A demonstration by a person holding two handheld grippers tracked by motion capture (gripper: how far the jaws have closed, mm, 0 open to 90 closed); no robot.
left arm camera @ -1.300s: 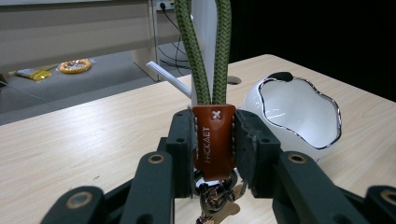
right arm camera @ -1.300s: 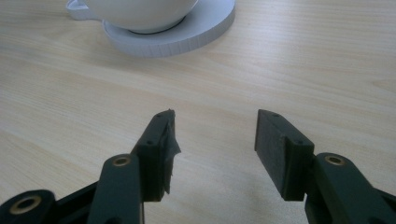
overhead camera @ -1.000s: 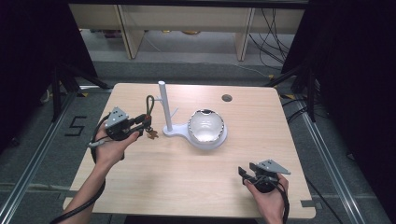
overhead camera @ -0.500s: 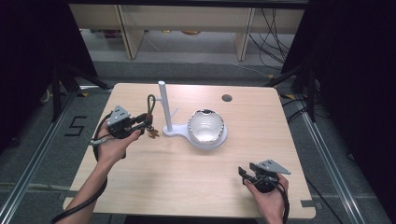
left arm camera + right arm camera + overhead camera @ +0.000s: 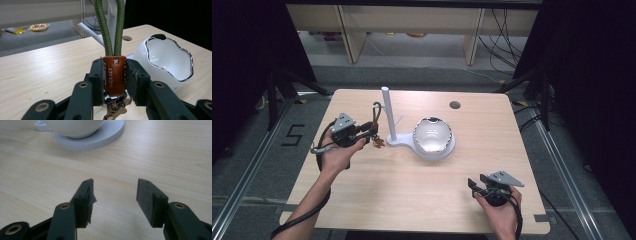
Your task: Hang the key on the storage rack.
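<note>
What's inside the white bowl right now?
The bowl looks empty: the high view shows only its glossy white inside and chrome rim. In the left gripper view its near wall hides the bottom. The keychain is clamped in the left gripper.

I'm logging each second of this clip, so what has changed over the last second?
Hardly anything. The left gripper, shut on the keychain strap, may have eased slightly toward the white stand; too little to be sure. The right gripper stayed open over the table, and the bowl did not move.

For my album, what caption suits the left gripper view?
Claw shut on a brown tag with a green cord, white bowl beyond.
</note>
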